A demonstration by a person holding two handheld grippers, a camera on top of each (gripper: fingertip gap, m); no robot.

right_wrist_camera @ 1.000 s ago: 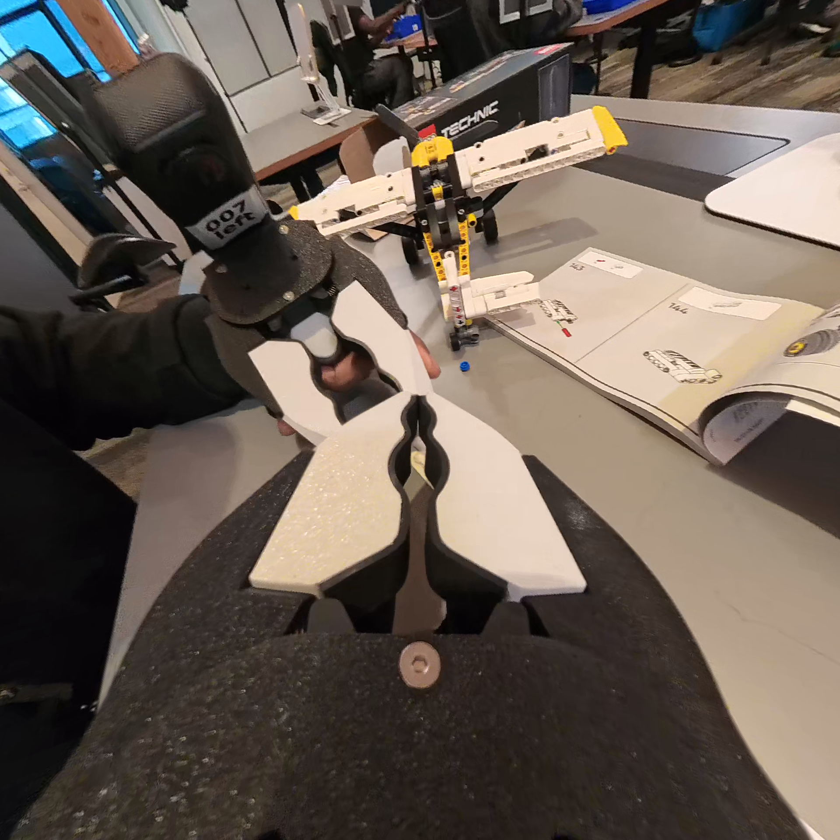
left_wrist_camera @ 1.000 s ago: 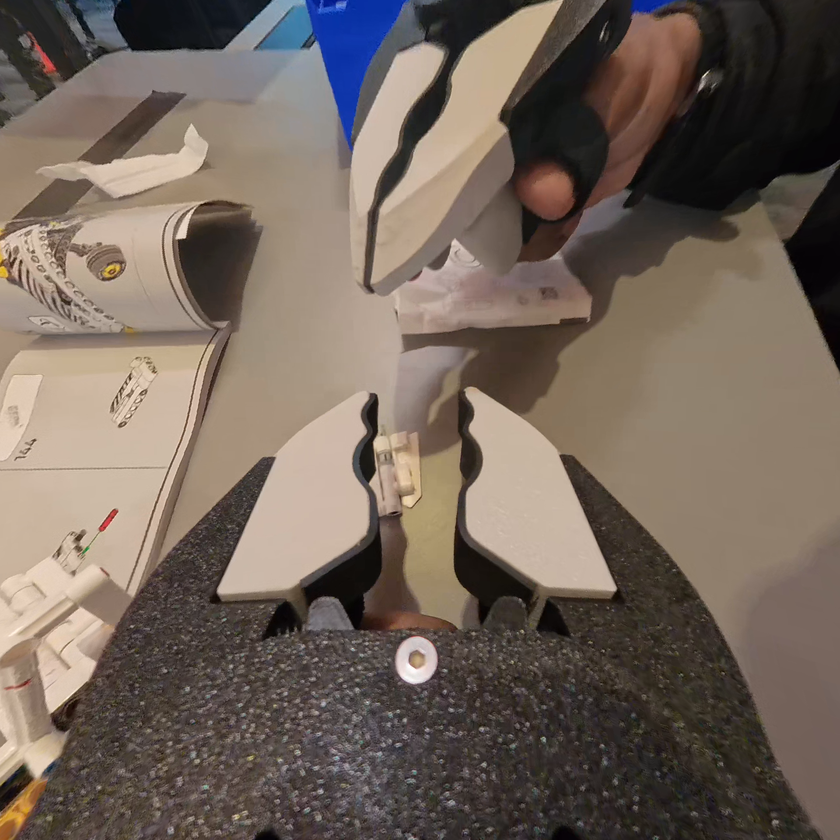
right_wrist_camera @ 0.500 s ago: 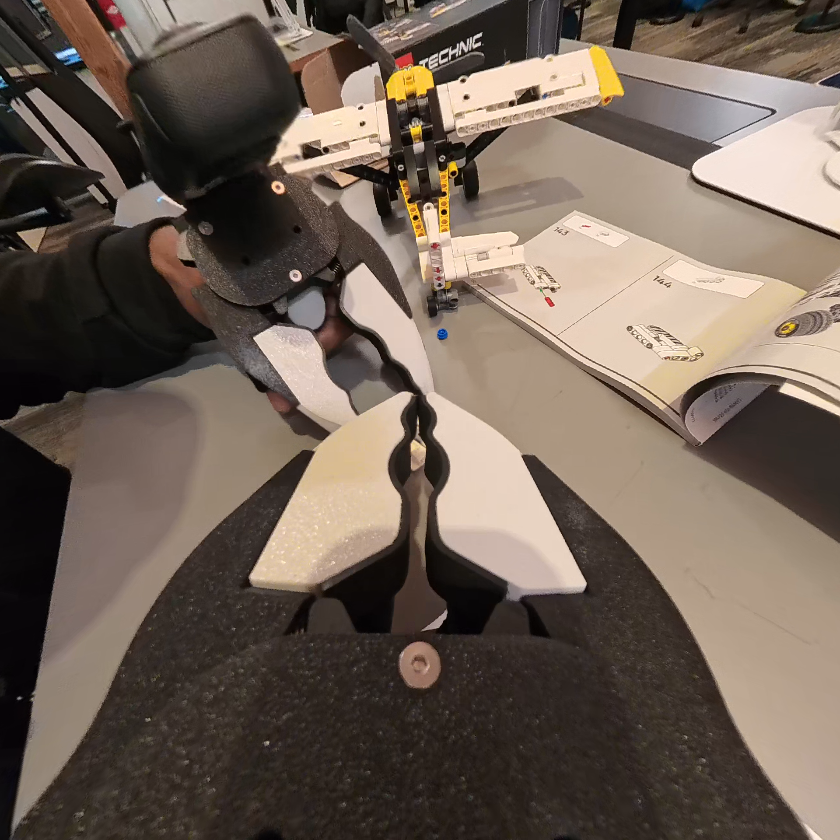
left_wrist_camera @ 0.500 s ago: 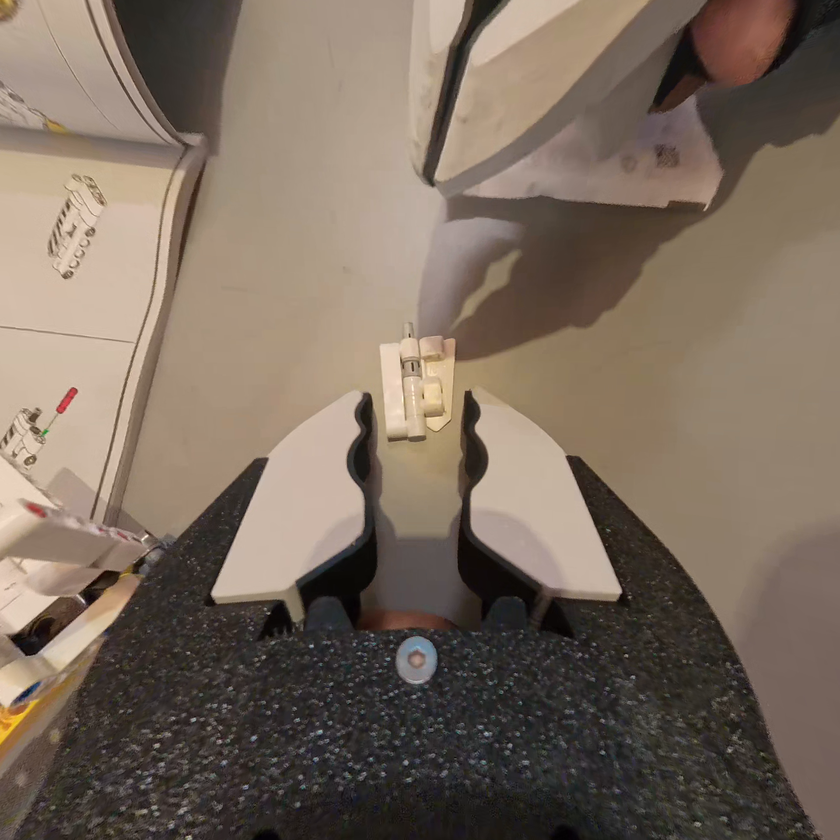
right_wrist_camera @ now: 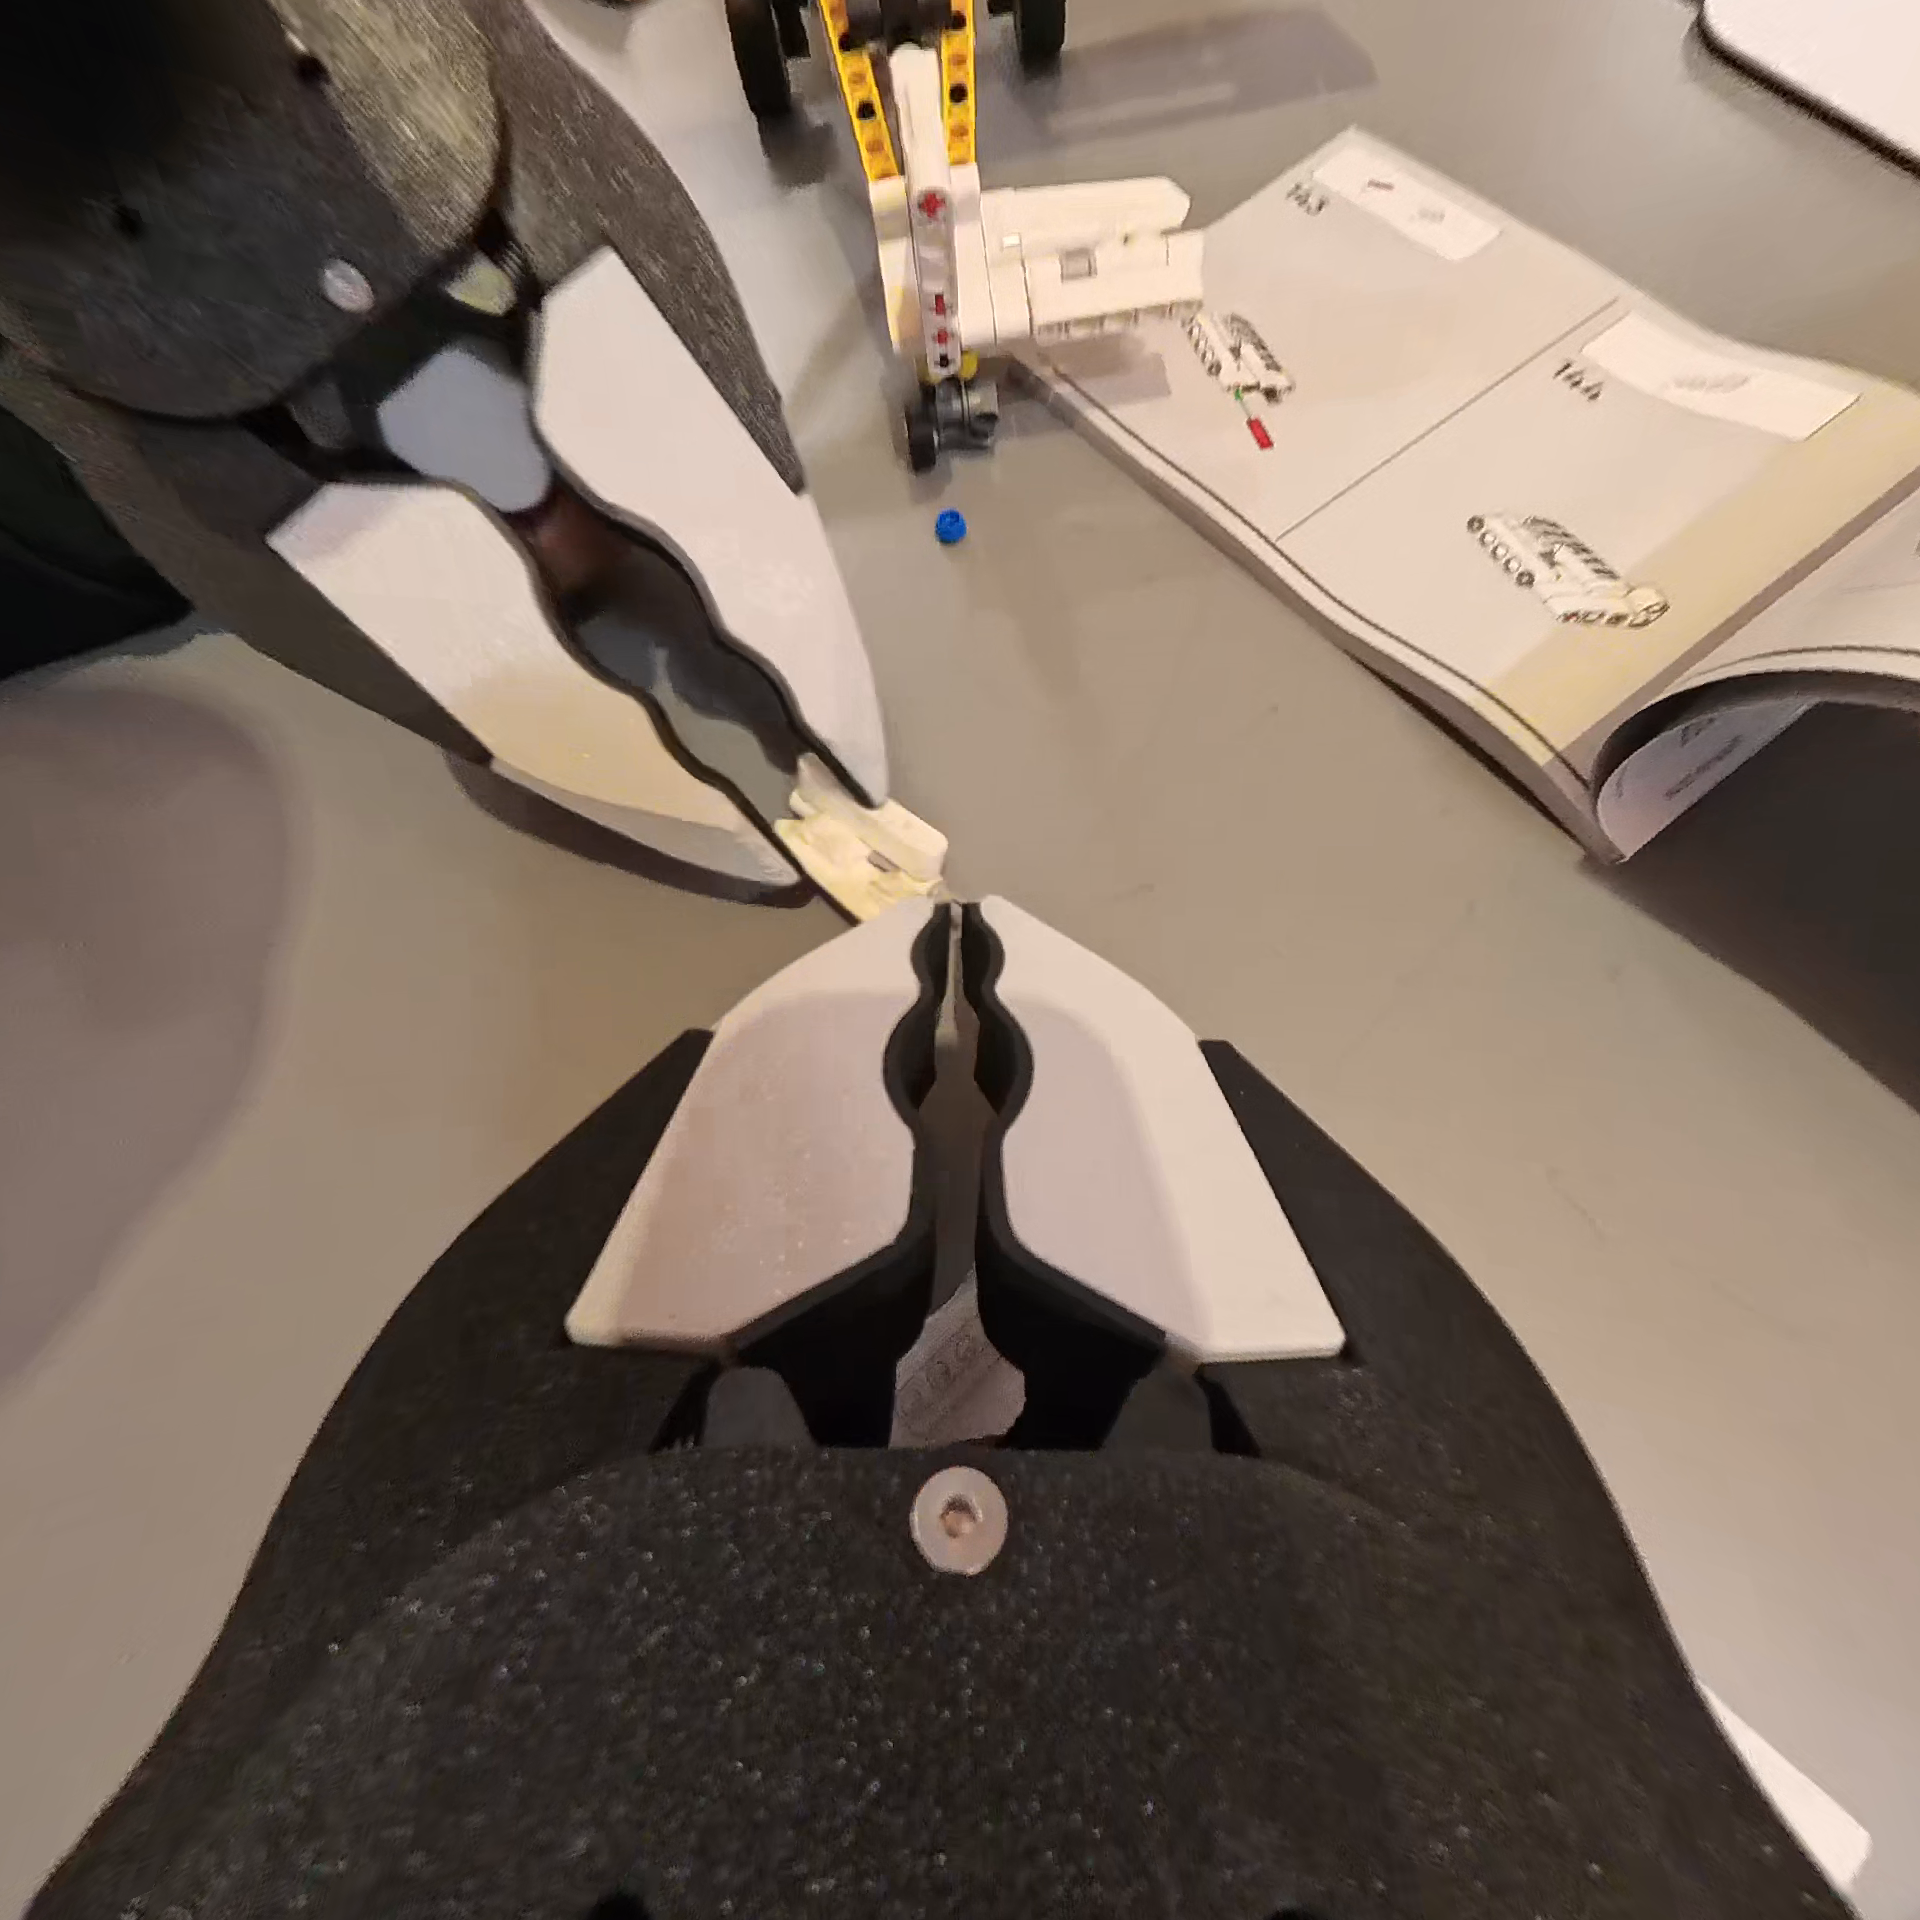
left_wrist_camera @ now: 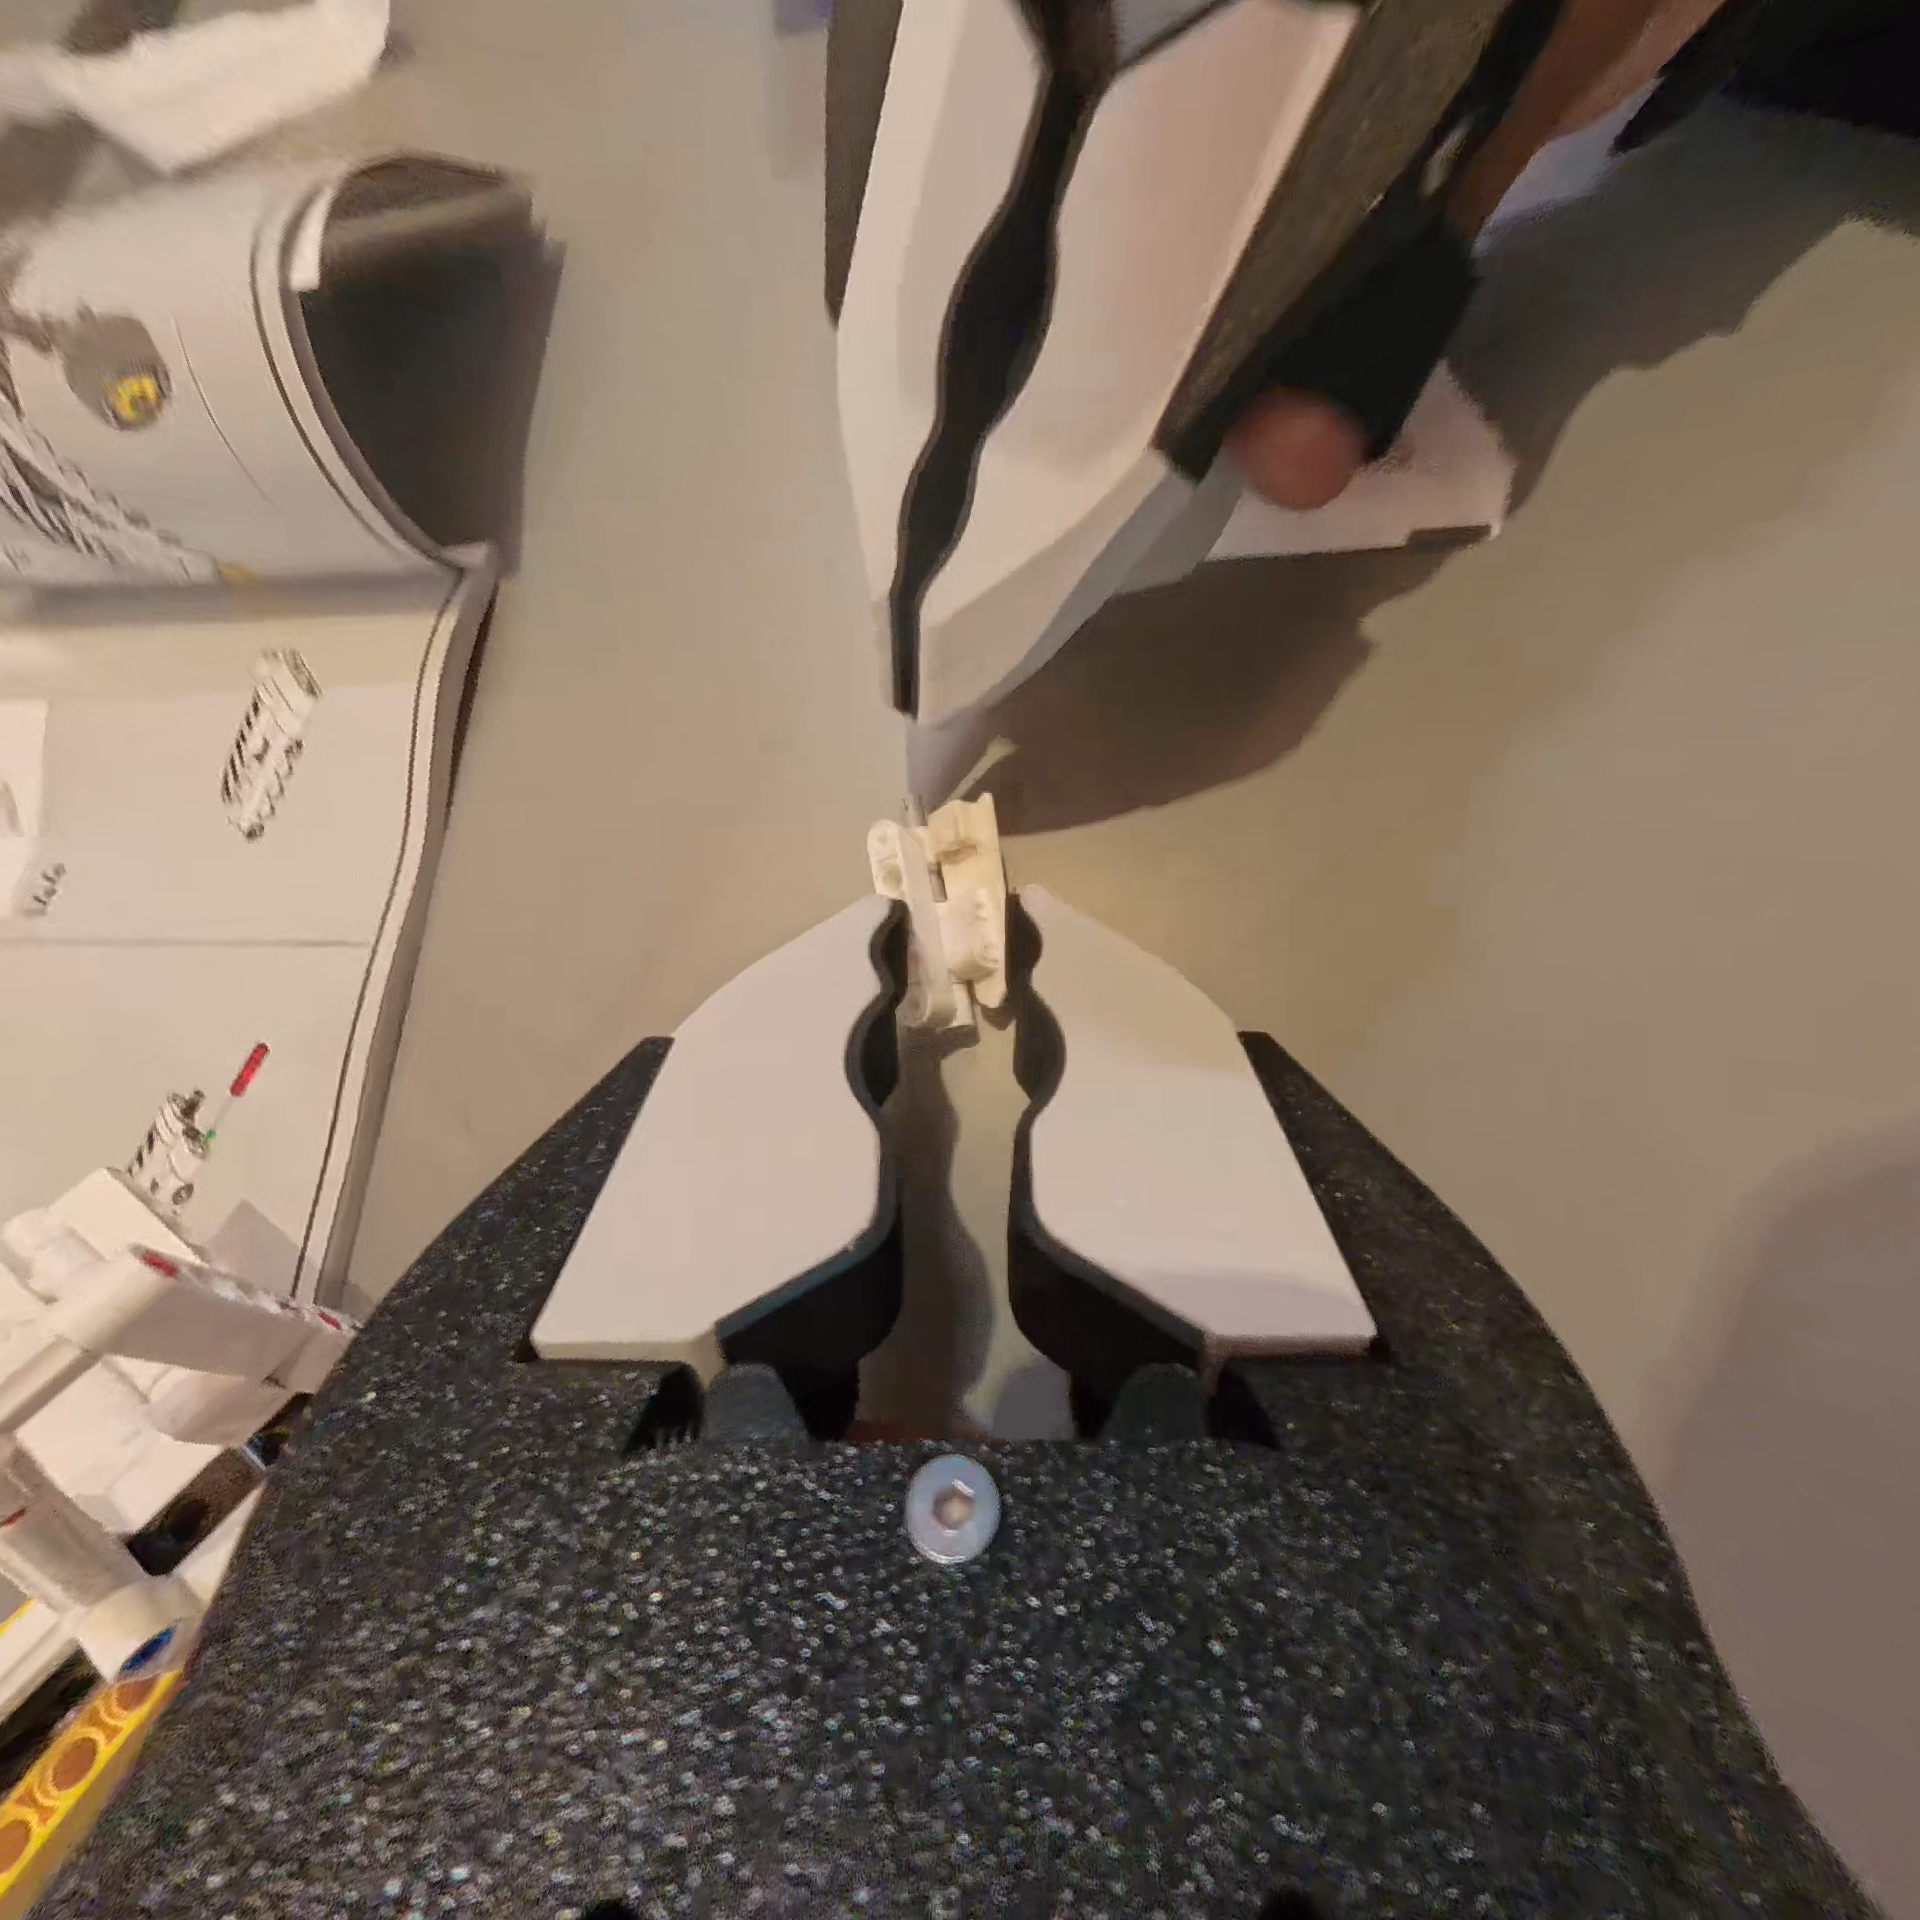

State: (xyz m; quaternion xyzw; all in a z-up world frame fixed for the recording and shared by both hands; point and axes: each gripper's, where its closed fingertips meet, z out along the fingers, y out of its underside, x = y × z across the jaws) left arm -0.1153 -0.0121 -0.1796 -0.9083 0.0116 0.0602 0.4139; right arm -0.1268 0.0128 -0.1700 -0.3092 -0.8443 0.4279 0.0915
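Observation:
My left gripper is shut on a small white brick assembly with a thin grey axle through it, and both pads press on its sides just above the grey table. The right wrist view shows the same grasp, with the assembly sticking out of the left gripper's tips. My right gripper is shut, and its tips sit right at the assembly's free end. In the left wrist view it comes down from the top, just short of the axle's tip.
An open instruction booklet lies on the right and also shows in the left wrist view. A yellow and white brick plane model stands behind it. A tiny blue part lies on the table. A white paper bag lies under the right hand. Only a small space, under 4 cm, lies between the two pairs of fingers.
My left gripper slid forward around the white assembly and closed on it. My right gripper, shut throughout, came closer until its tips reached the assembly's far end.

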